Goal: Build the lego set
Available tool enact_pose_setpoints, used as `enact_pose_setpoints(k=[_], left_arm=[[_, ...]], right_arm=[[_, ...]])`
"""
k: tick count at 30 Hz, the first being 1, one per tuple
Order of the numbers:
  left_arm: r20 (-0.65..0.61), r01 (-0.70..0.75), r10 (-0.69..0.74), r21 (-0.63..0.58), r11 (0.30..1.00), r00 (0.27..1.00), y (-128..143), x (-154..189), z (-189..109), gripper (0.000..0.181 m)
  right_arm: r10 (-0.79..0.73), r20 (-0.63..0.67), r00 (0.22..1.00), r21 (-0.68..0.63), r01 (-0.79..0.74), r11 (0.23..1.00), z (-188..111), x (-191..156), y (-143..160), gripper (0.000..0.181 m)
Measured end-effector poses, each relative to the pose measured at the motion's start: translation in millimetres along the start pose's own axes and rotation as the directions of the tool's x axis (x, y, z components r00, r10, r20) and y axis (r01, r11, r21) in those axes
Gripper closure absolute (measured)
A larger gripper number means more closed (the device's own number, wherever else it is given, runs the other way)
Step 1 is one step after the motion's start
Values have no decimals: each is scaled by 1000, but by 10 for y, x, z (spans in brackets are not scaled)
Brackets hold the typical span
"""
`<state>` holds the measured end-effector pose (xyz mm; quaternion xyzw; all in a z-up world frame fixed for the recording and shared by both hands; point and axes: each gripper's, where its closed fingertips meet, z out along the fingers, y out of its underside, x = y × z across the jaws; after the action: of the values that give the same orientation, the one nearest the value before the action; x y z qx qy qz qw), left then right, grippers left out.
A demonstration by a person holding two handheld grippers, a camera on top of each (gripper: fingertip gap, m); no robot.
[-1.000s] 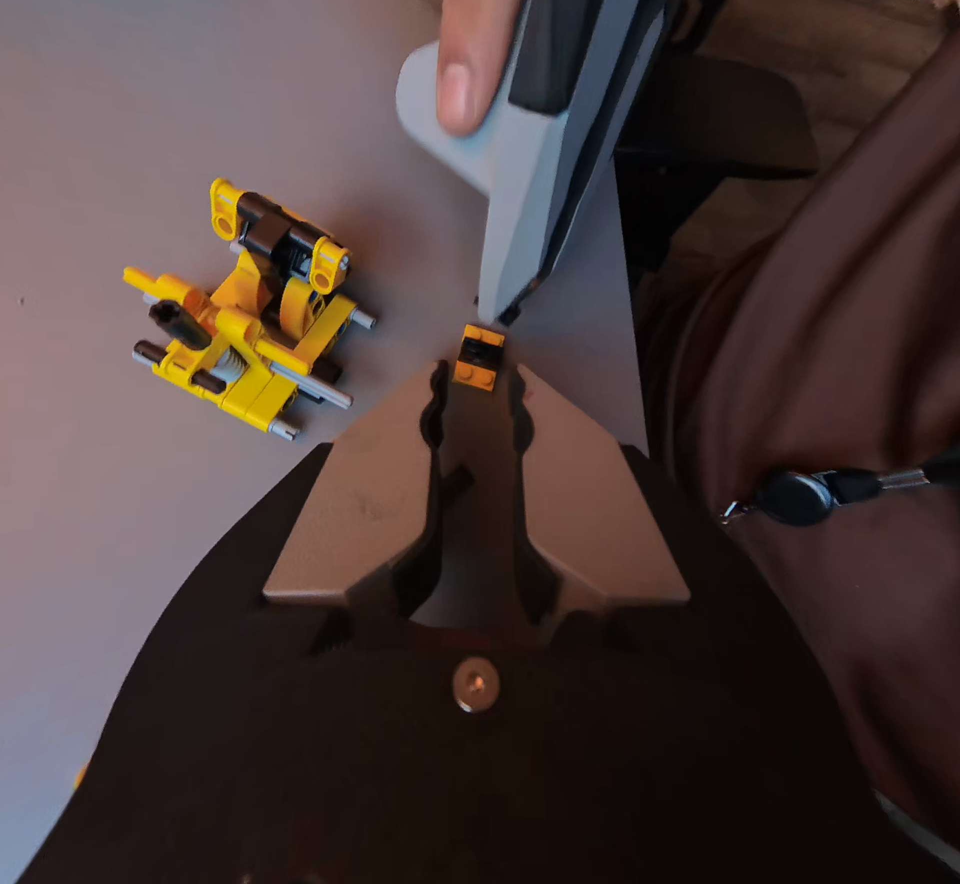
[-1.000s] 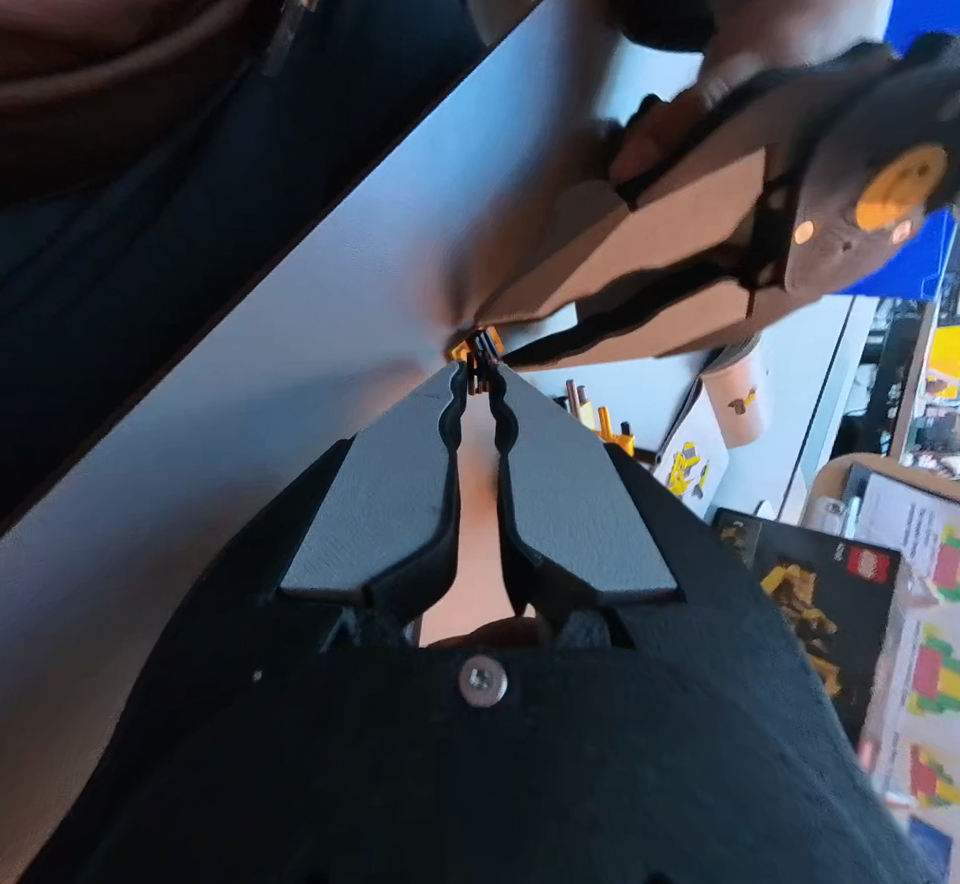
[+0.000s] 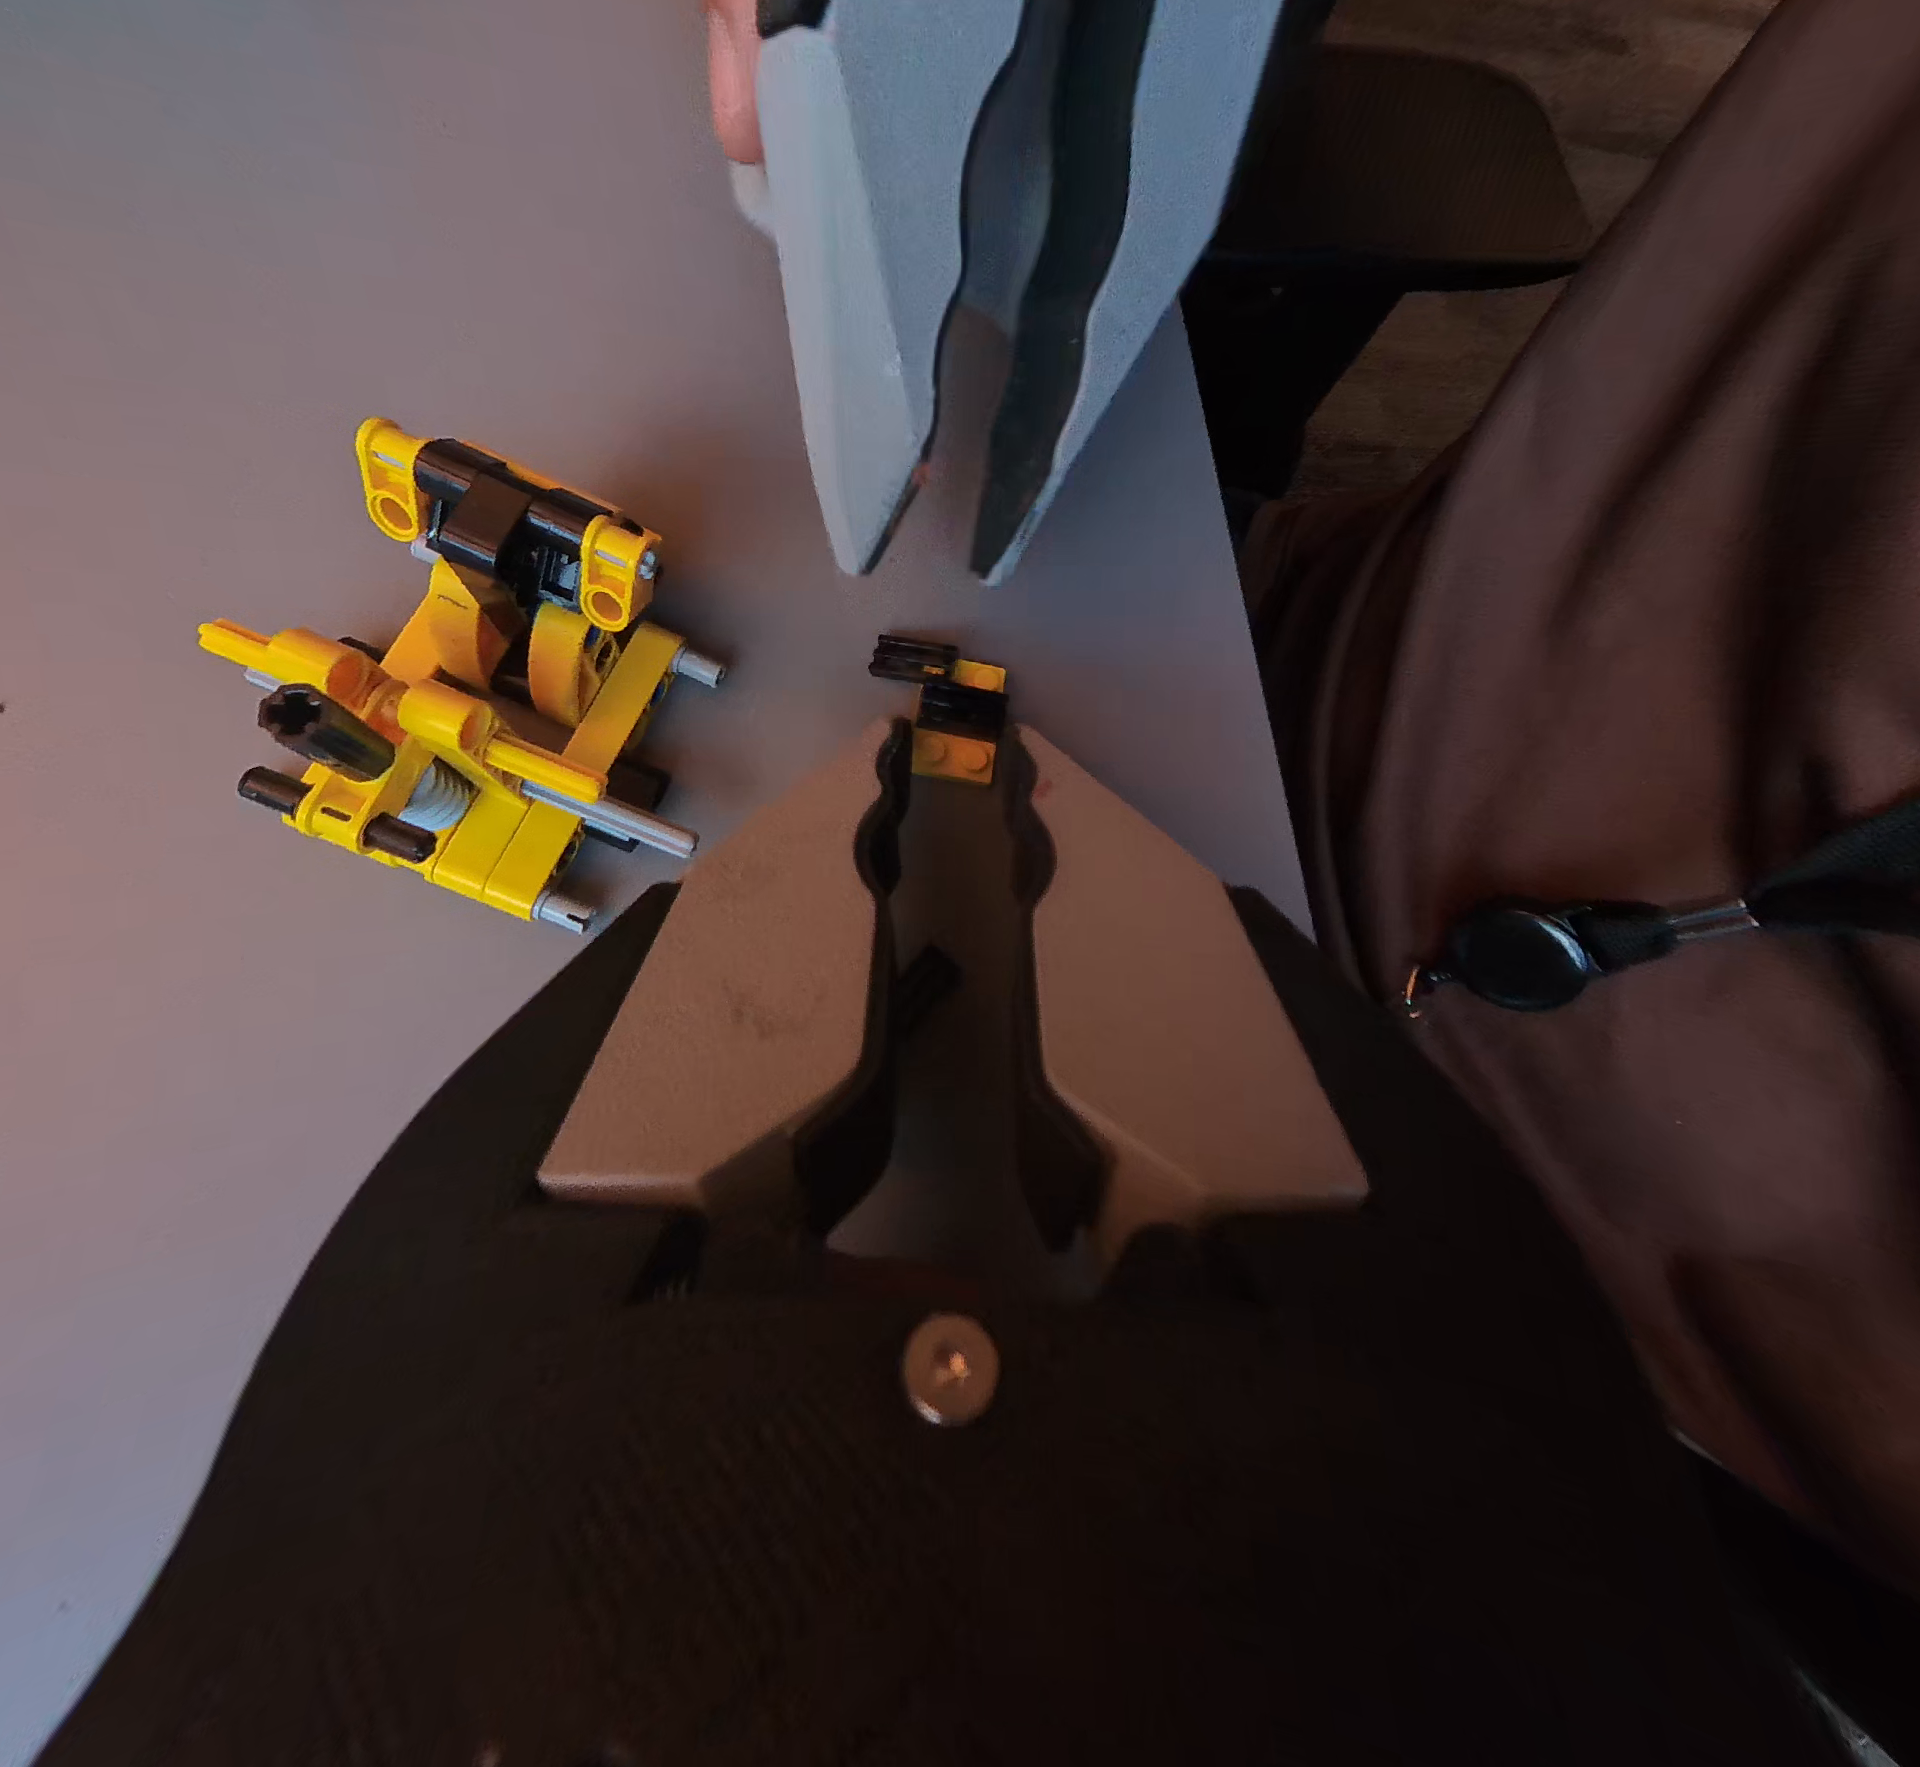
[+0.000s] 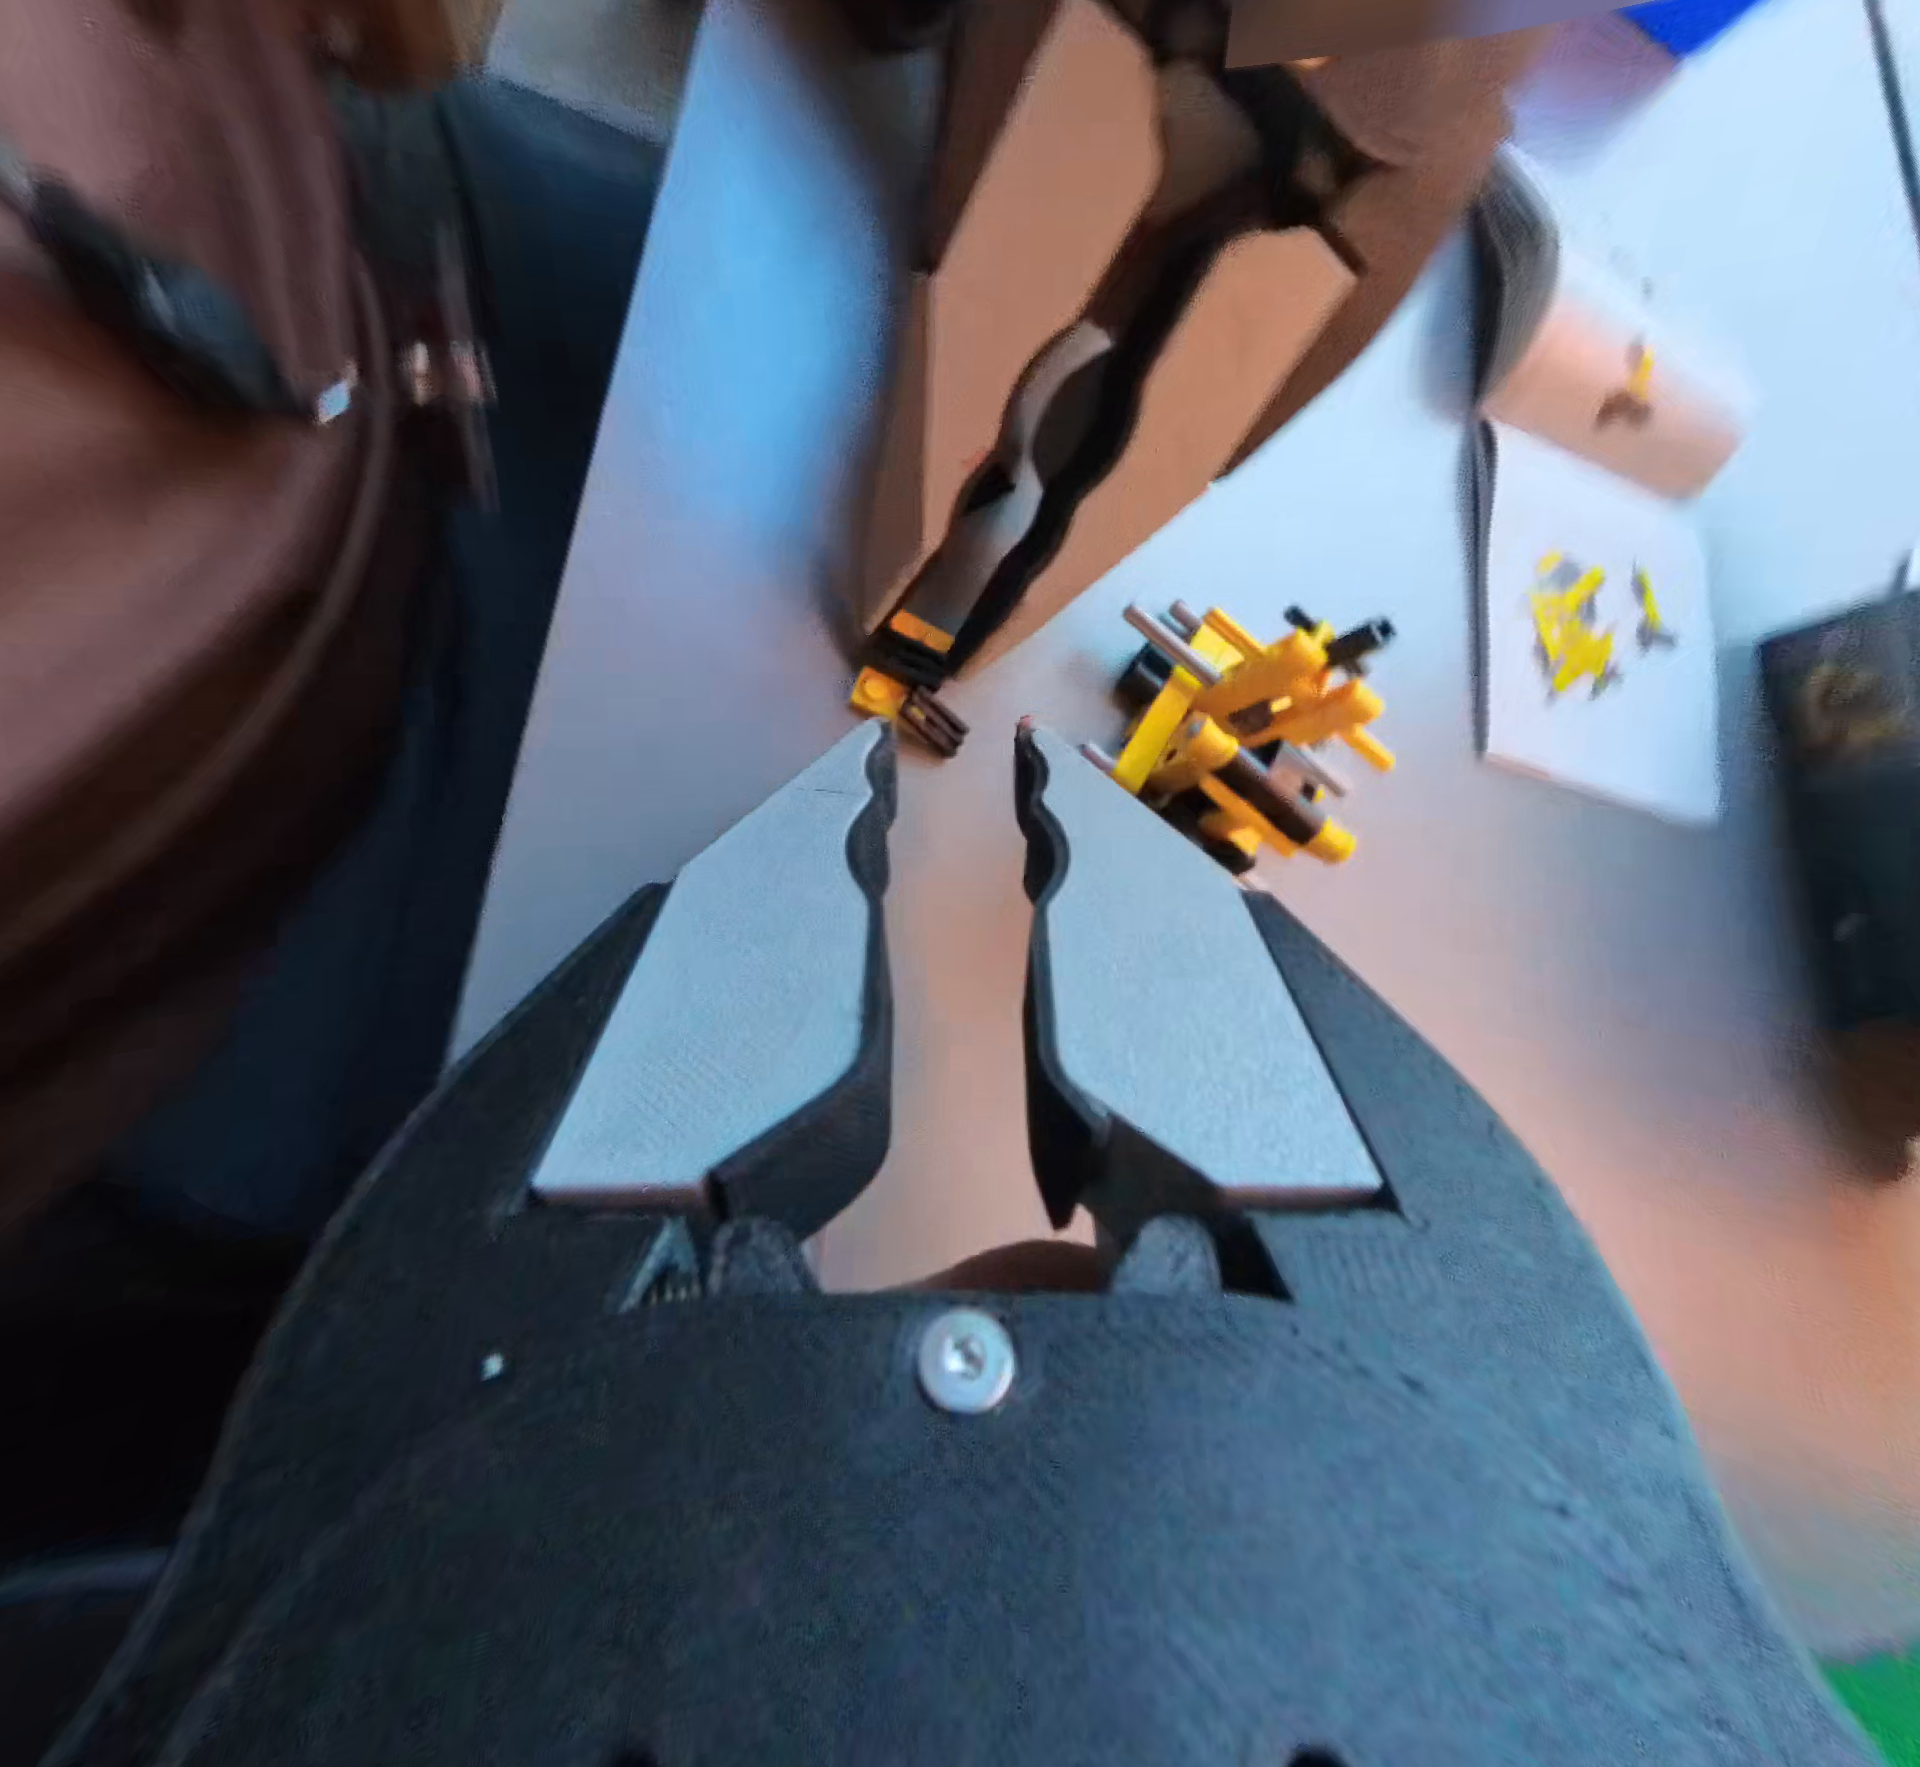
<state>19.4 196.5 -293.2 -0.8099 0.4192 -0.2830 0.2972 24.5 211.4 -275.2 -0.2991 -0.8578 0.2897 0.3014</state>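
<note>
My left gripper (image 3: 953, 743) is shut on a small yellow plate with a black piece on it (image 3: 961, 728), low over the grey table (image 3: 312, 159). A small black ribbed piece (image 3: 912, 655) sits at the plate's far end. My right gripper (image 4: 951, 730) is open and empty, its tips just short of that black piece (image 4: 935, 725). In the left wrist view the right gripper (image 3: 925, 569) points down from above the plate. The yellow and black model (image 3: 457, 678) lies on the table to the left, and it also shows in the right wrist view (image 4: 1247, 730).
The table edge (image 3: 1226, 626) runs close beside the held plate, with a person's brown clothing (image 3: 1610, 678) beyond it. An instruction booklet (image 4: 1590, 637), a paper cup (image 4: 1621, 387) and a dark box (image 4: 1839, 834) lie past the model. The grippers are tip to tip, or close to it.
My right gripper was shut at the small plate's end. It has opened, turned and drawn back, and the black ribbed piece now sits at the plate. My left gripper has stayed put.
</note>
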Motion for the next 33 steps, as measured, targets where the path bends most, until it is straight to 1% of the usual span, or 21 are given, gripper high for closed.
enact_pose_setpoints(k=[1, 2, 3, 4, 6, 8, 10, 12, 17, 19, 22, 29, 33], left_arm=[[6, 5, -5, 2, 1000, 1000, 0, -1, 0, 167], [13, 4, -4, 2, 1000, 1000, 1, -2, -1, 167], [20, 1, -1, 2, 1000, 1000, 2, -2, 0, 167], [24, -1, 1, 2, 1000, 1000, 3, -1, 1, 167], [23, 10, -10, 4, 1000, 1000, 1, -2, 3, 167], [21, 15, -15, 5, 1000, 1000, 1, -2, 3, 167], [26, 9, -9, 5, 1000, 1000, 2, -1, 3, 167], [26, 8, -8, 4, 1000, 1000, 3, 1, 3, 167], [23, 11, -11, 4, 1000, 1000, 4, 4, 1, 167], [25, 9, -9, 4, 1000, 1000, 5, 4, 0, 168], [20, 7, -7, 3, 1000, 1000, 10, 14, -3, 168], [22, 5, -5, 2, 1000, 1000, 11, 18, -5, 167], [24, 2, -2, 2, 1000, 1000, 11, 18, -6, 167]], right_arm=[[106, -23, 994, 25, -105, 994, -11, 17, -15, 164], [192, -26, 981, 53, -191, 980, -17, 3, -37, 160], [259, -22, 966, 74, -257, 964, -15, -23, -58, 160], [312, -37, 949, 79, -308, 948, -3, -22, -54, 164], [365, -49, 930, 49, -363, 931, 53, -56, -7, 160], [386, -95, 918, 9, -387, 922, 103, -27, 71, 160], [406, -107, 907, 4, -408, 913, 116, 9, 86, 159], [453, -75, 888, 13, -454, 891, 121, 11, 77, 158], [583, 94, 807, -16, -584, 811, 162, -84, 58, 158], [600, 108, 793, -16, -602, 798, 160, -71, 60, 159], [593, 79, 801, -16, -594, 805, 163, -36, 85, 161], [591, 86, 802, -22, -591, 806, 197, -56, 51, 168], [581, 87, 809, -23, -582, 813, 200, -55, 49, 169]])
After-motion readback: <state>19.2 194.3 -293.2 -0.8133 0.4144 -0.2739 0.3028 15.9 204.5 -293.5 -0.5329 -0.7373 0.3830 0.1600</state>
